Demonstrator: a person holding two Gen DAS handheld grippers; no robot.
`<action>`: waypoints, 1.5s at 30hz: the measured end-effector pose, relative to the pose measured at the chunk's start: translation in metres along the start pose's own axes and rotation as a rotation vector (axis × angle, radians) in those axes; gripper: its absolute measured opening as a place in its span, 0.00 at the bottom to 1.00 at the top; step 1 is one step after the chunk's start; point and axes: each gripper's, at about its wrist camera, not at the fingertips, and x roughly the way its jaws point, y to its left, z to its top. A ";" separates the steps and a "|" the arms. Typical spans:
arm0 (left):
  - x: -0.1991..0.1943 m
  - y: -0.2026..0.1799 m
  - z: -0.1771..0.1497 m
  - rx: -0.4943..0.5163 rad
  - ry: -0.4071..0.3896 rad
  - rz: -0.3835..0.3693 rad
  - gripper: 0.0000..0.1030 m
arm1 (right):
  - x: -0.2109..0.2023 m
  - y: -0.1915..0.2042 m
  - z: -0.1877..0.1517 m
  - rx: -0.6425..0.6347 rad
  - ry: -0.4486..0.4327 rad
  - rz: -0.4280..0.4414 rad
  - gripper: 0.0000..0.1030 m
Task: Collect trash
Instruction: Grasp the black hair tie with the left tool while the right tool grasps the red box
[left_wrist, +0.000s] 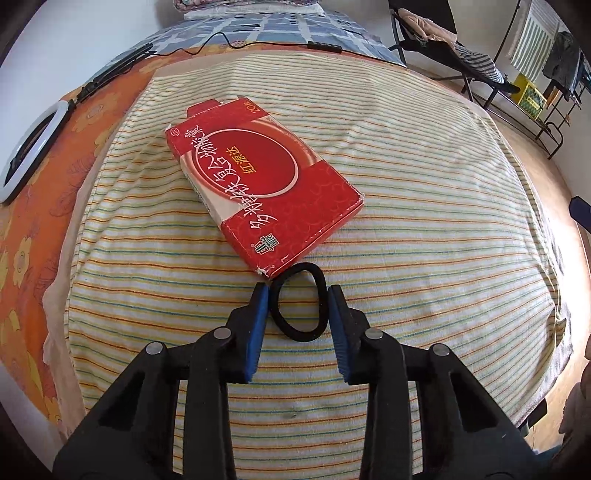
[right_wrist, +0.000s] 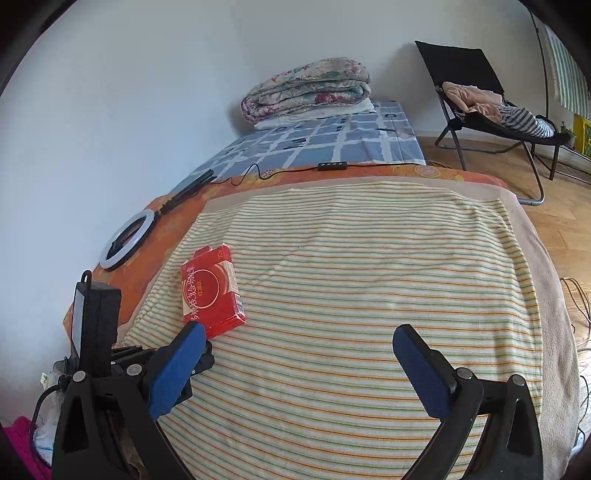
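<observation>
Trash here amounts to two things lying on the striped terry towel (left_wrist: 406, 192) that covers the near end of the bed: a flat red cardboard box with white and yellow Chinese characters (left_wrist: 258, 184), and a black elastic hair tie (left_wrist: 300, 301).

Largest is the bed itself, with an orange flowered sheet (left_wrist: 37, 221) showing along the towel's left edge and a blue checked sheet (right_wrist: 317, 140) at the far end, where a folded floral quilt (right_wrist: 306, 88) is stacked against the wall. A black folding chair heaped with clothes (right_wrist: 491, 107) stands on the wooden floor off the bed's far right corner.

A white ring light (right_wrist: 127, 243) lies on the orange sheet near the left edge.

The red box rests flat, turned at an angle, toward the towel's left side; its near corner touches the hair tie.

The left gripper (left_wrist: 298, 291) sits low over the towel, its blue-padded jaws narrowly parted on either side of the hair tie, not yet closed on it.

The right gripper (right_wrist: 299, 332) hovers above the towel's near edge, jaws spread wide and holding nothing.
</observation>
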 end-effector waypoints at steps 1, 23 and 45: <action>-0.001 0.004 0.000 -0.007 0.001 -0.006 0.15 | 0.004 0.002 0.001 0.000 0.005 0.007 1.00; -0.054 0.122 -0.020 -0.190 -0.070 0.004 0.05 | 0.134 0.106 0.000 -0.262 0.203 0.004 1.00; -0.070 0.134 -0.031 -0.192 -0.091 0.001 0.05 | 0.172 0.146 0.002 -0.379 0.219 -0.083 0.85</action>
